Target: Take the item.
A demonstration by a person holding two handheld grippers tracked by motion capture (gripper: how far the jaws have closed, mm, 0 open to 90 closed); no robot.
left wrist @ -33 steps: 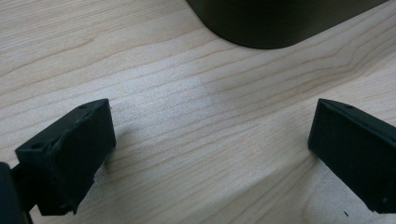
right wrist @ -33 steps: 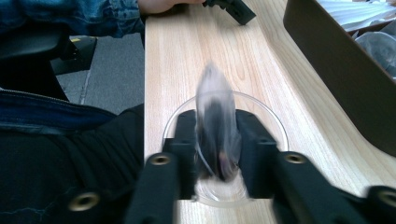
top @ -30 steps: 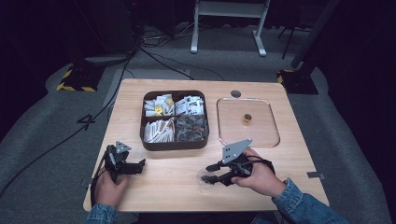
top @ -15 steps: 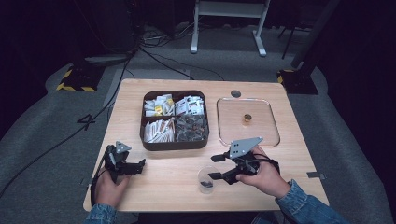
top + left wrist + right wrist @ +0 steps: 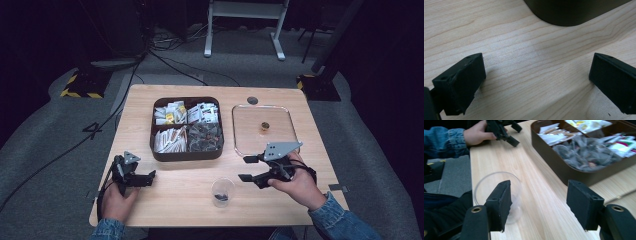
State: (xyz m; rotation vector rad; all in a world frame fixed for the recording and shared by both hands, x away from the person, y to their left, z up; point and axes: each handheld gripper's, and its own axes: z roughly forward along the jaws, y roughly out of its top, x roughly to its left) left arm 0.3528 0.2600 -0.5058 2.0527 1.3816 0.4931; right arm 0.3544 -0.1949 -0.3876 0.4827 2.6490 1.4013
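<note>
Both tongs, left (image 5: 148,176) and right (image 5: 246,168), were apart and empty; the right could tip the cup (image 5: 222,191) nearby.

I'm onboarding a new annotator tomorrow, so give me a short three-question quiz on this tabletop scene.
1. True or false: the right gripper is shut on the clear plastic cup.
2. Multiple choice: where does the small brown object lie?
A. In the brown divided box
B. On the clear tray
C. Inside the cup
3. Short answer: how do the jaws of the left gripper stand, and what lies between them?

Key
1. False. Its jaws are apart and the cup stands free on the table, beside them.
2. B.
3. Wide apart, with bare wooden table between them.
</note>
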